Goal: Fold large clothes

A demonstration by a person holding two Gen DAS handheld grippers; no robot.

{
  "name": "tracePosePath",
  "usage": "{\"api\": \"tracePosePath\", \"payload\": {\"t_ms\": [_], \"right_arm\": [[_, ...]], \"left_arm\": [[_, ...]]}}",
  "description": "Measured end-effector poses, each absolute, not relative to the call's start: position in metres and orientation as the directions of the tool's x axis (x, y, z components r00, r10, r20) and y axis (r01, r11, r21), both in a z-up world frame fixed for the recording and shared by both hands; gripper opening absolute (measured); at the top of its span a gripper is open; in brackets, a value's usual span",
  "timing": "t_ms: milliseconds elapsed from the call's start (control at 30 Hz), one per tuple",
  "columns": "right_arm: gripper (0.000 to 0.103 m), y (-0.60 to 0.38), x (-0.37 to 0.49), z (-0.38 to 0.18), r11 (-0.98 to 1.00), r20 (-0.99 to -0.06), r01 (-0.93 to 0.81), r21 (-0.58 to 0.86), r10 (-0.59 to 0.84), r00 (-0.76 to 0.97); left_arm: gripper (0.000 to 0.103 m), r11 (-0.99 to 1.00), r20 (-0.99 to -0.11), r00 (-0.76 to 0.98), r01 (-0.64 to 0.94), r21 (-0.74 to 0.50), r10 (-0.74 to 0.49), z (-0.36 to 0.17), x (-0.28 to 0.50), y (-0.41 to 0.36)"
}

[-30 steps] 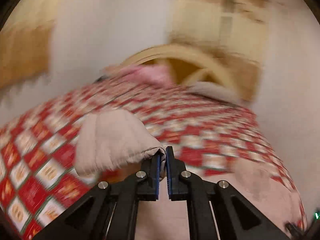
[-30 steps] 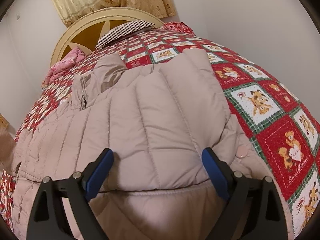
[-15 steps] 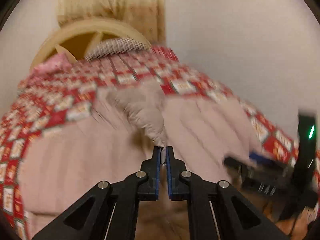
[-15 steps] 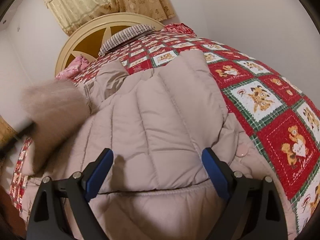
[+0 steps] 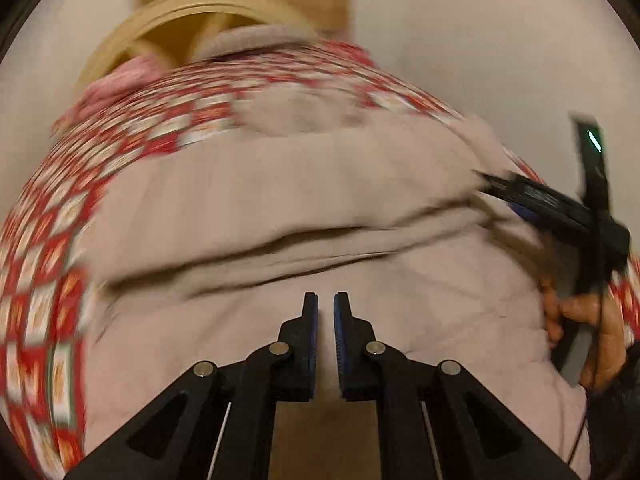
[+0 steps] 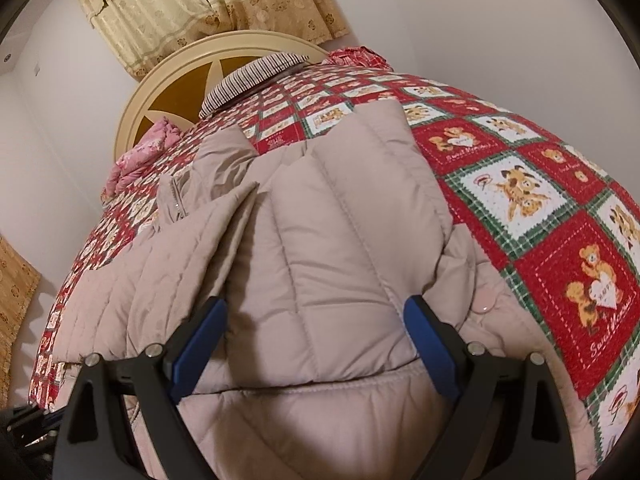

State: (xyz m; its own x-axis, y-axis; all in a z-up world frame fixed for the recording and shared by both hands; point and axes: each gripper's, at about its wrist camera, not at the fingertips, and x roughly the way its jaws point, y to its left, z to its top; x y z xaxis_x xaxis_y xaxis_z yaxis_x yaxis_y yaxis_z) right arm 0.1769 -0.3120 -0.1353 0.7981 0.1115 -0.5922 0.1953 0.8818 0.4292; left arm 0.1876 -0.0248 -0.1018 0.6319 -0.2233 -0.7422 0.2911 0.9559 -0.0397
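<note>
Quilt (image 6: 592, 264), right wrist view: red bear square near the right edge carries cursive script reading roughly "Sweet Hearts", spelling not certain. Same kind of script on other red squares farther up, too small to read. Left wrist view blurred, nothing legible. No labels or numbers seen elsewhere

Beige-pink quilted jacket (image 6: 320, 264) spreads over a red, white and green checked bedspread (image 6: 560, 208) with orange teddy bears. At eleven o'clock there's a cream headboard (image 6: 160, 92) with mustard panels; a striped brown-and-white pillow (image 6: 256, 76) at twelve; pink floral bedding (image 6: 140, 152) at ten; gold patterned curtains (image 6: 200, 8) above.
</note>
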Motion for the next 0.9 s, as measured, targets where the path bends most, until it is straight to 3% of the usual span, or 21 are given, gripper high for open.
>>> {"api": "tracePosePath", "payload": {"t_ms": [233, 400, 467, 500, 567, 700, 900], "right_arm": [[0.085, -0.295, 0.159, -0.097, 0.876, -0.5, 0.127, 0.466, 0.143, 0.854], [0.084, -0.256, 0.204, -0.108, 0.925, -0.656, 0.137, 0.355, 0.142, 0.741], [0.054, -0.244, 0.215, -0.117, 0.948, -0.696, 0.132, 0.289, 0.114, 0.708], [0.045, -0.239, 0.216, -0.118, 0.957, -0.699, 0.122, 0.265, 0.104, 0.707], [0.018, -0.234, 0.213, -0.114, 0.966, -0.694, 0.114, 0.23, 0.081, 0.715], [0.013, -0.234, 0.194, -0.099, 0.977, -0.665, 0.12, 0.177, 0.028, 0.747], [0.014, -0.25, 0.187, -0.126, 0.975, -0.717, 0.179, 0.132, -0.031, 0.697]], "left_arm": [[0.008, 0.983, -0.725, 0.685, -0.07, -0.167, -0.075, -0.127, 0.192, 0.082], [0.008, 0.966, -0.707, 0.699, -0.09, -0.242, -0.112, -0.144, 0.193, 0.087], [0.008, 0.948, -0.705, 0.691, -0.09, -0.304, -0.16, -0.148, 0.194, 0.095], [0.008, 0.936, -0.698, 0.691, -0.092, -0.34, -0.186, -0.148, 0.192, 0.101], [0.008, 0.903, -0.679, 0.694, -0.097, -0.419, -0.24, -0.151, 0.197, 0.112], [0.008, 0.848, -0.641, 0.703, -0.102, -0.52, -0.308, -0.155, 0.194, 0.122], [0.008, 0.862, -0.65, 0.7, -0.1, -0.498, -0.294, -0.152, 0.195, 0.116]]}}
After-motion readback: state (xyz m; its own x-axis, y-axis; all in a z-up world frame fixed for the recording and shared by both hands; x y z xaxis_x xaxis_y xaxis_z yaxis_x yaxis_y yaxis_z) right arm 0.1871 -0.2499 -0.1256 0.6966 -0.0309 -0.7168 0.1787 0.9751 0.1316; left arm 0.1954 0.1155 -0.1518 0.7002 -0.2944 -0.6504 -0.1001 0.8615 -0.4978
